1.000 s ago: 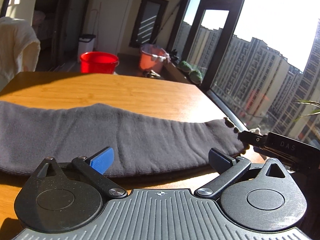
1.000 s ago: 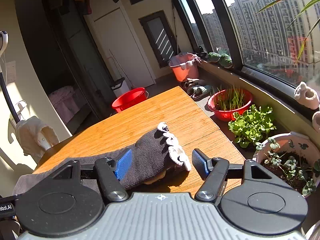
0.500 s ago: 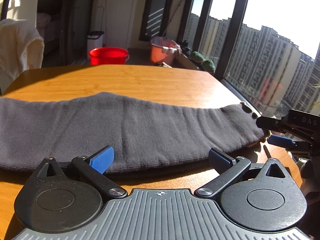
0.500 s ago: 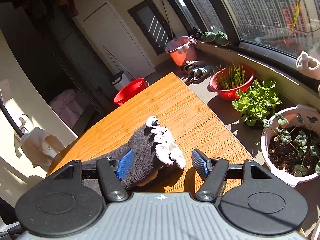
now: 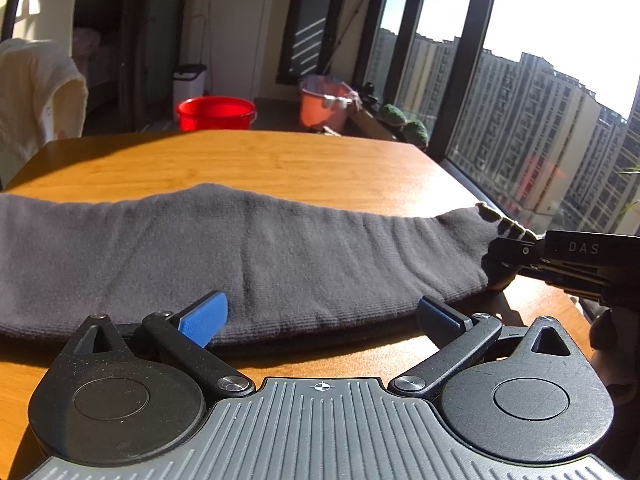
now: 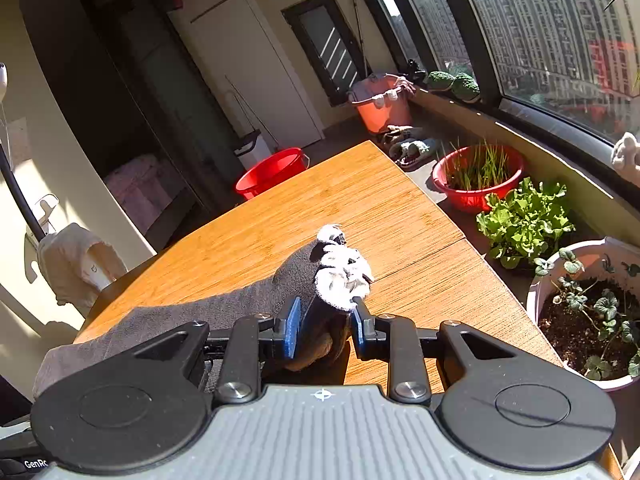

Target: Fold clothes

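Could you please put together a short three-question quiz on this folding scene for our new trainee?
1. True or false: the right gripper is shut on the end of the grey garment.
2. How do the left gripper's jaws stand: A) wide open, B) clamped on cloth, C) out of view?
3. What colour is the trim on the pinched end?

Key:
1. True: both pads press the bunched end.
2. A: the fingers are spread over the near hem on the wooden table.
3. White.
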Demonstrator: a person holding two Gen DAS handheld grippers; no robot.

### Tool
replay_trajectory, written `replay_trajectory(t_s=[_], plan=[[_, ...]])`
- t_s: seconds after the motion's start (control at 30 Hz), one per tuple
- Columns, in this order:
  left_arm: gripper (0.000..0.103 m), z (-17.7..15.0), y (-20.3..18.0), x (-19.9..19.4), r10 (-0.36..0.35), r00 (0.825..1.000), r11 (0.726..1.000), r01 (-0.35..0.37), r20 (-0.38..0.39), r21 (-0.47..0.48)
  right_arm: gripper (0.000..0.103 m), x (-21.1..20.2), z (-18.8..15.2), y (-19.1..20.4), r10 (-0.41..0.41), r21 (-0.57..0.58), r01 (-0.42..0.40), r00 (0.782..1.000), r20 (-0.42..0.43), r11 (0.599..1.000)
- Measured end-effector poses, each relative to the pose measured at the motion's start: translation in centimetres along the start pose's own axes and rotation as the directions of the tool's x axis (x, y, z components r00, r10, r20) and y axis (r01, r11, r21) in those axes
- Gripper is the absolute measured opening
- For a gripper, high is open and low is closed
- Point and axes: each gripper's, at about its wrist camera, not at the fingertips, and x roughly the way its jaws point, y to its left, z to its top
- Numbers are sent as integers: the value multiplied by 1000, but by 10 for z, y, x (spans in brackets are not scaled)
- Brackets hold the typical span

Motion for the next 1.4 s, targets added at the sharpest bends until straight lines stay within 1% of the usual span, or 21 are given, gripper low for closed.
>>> replay_trajectory(t_s=[0.07,0.13,0.17,0.23,0.3,0.37,0.43,0.47,0.53,0.6,0.63,0.67,0.77,0.83,0.9,1.0,1.03,1.1,1.2,1.3,1.4], plan=[[103,1,1,-1,-9,1000,1000,9,-2,-10,20,-3,1,11,-17,-74,19,1000,25,997],[103,3,4,-3,-27,1000,999,27,-3,-32,18,-8,-2,36,-27,-228,41,997,65,973],[103,6,8,-5,-49,999,997,48,-4,-67,18,-10,-6,49,-16,-305,37,997,69,952],[103,13,17,-8,-89,996,988,87,-5,-126,18,-10,-16,75,3,-453,25,998,62,891],[103,26,19,-9,-100,995,986,99,3,-134,18,-6,-28,96,0,-560,36,998,63,828],[103,36,11,-8,-105,994,990,106,15,-92,19,-2,-35,108,-7,-612,44,998,62,789],[100,47,2,-6,-115,993,992,116,25,-43,19,1,-39,114,-5,-620,39,998,56,783],[92,53,-6,-3,-127,992,992,128,24,-13,19,2,-40,115,-3,-621,36,999,53,783],[82,61,-22,7,-148,989,988,147,9,38,19,2,-40,117,0,-624,33,999,53,781],[77,65,-37,21,-143,990,985,143,-8,95,19,0,-39,115,6,-619,26,999,50,785],[65,66,-43,29,-126,992,984,127,-17,124,19,-3,-37,112,15,-612,18,999,48,791],[56,66,-49,36,-111,993,983,113,-28,145,19,-6,-35,106,28,-597,4,999,44,802],[57,63,-56,53,-79,996,981,86,-49,174,20,-16,-26,86,42,-531,-20,999,30,847],[57,61,-54,56,-69,996,982,77,-52,173,33,-21,-21,69,41,-464,-25,999,23,885],[59,60,-51,57,-69,996,984,77,-56,160,42,-21,-17,54,38,-390,-30,999,13,920],[61,56,-47,59,-63,996,985,73,-66,159,48,-17,-14,35,18,-280,-15,1000,7,960],[62,54,-47,60,-60,996,984,71,-69,163,49,-18,-13,30,26,-241,-24,1000,6,970],[62,52,-43,60,-46,997,984,57,-69,171,49,-22,-12,19,50,-168,-48,999,10,985],[62,51,-36,61,-31,997,985,42,-65,168,49,-32,-13,5,55,-118,-50,998,34,992],[62,54,-28,64,-29,998,987,38,-60,157,49,-36,-10,-5,-25,-82,30,998,64,996],[63,56,-26,66,-29,998,988,37,-58,149,49,-20,-3,-15,-43,-13,43,999,19,999]])
